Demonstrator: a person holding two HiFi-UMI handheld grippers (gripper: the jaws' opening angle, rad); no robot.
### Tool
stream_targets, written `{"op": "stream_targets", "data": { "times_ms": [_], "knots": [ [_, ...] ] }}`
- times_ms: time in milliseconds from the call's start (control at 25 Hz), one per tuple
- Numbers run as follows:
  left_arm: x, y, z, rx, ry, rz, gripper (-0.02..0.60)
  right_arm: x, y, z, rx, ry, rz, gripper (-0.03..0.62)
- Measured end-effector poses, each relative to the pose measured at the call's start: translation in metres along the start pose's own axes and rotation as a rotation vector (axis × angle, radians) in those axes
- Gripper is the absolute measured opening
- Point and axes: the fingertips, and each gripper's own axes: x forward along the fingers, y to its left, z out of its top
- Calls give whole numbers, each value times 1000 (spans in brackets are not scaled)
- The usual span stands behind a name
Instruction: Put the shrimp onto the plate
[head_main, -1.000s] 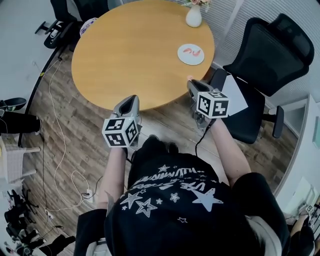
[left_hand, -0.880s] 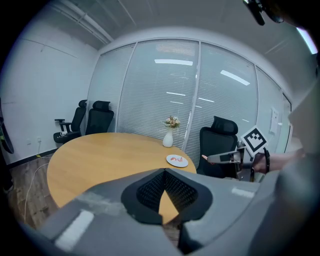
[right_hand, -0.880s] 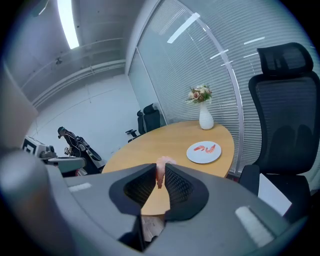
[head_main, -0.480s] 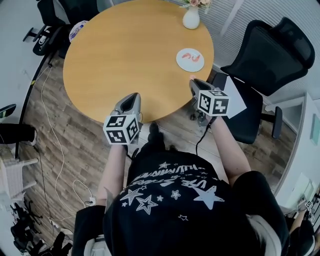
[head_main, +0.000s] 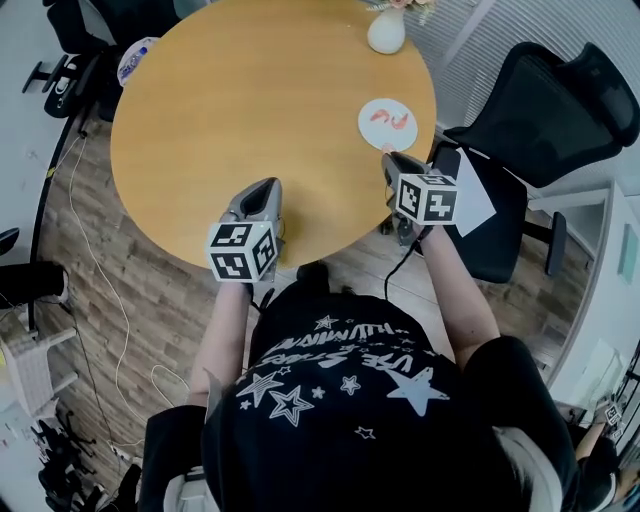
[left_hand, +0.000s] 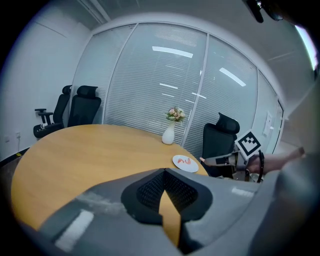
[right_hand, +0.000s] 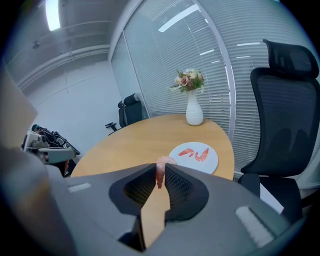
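You have carried both grippers forward over the near rim of the round wooden table (head_main: 250, 100) within the last second, which brings the delivery close. On the tabletop seen from your head, your left gripper (head_main: 262, 192) sits at six o'clock, clenched tip to tip with nothing in it. Your right gripper (right_hand: 160, 172), at four o'clock, stands part-open, pinching a pale pink shrimp (right_hand: 160, 169) between its pads. Just beyond, at three o'clock, the round white plate (right_hand: 207, 164) already carries two orange-pink shrimps (right_hand: 186, 151); only a short reach likely remains. Farthest, at two o'clock, stands a white vase of flowers (right_hand: 194, 114).
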Motion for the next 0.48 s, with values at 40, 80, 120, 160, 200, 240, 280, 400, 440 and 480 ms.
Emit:
{"op": "stream_targets", "data": {
  "times_ms": [40,80,120,160,200,240,280,400,440,480],
  "knots": [
    [4,2,1,0,6,-8,2,4,-2,0,2,6,-9,57],
    [7,4,2,0,13,-16,2,7,-4,1,2,12,-18,57],
    [11,5,3,0,20,-24,2,11,-6,1,-1,18,-27,57],
    [15,6,4,1,24,-32,2,15,-8,2,-5,23,-34,57],
    [19,8,6,2,27,-40,2,20,-9,3,-8,27,-41,57],
    [24,8,8,3,28,-47,2,26,-12,4,-9,32,-47,57],
    [29,8,10,3,29,-56,2,30,-14,4,-7,37,-54,57],
    [43,7,15,10,34,-78,2,43,-22,3,-2,52,-77,57],
    [47,8,17,13,37,-84,2,46,-24,3,0,56,-84,57],
    [52,8,18,14,41,-91,2,49,-26,3,3,60,-91,57]
  ]
}}
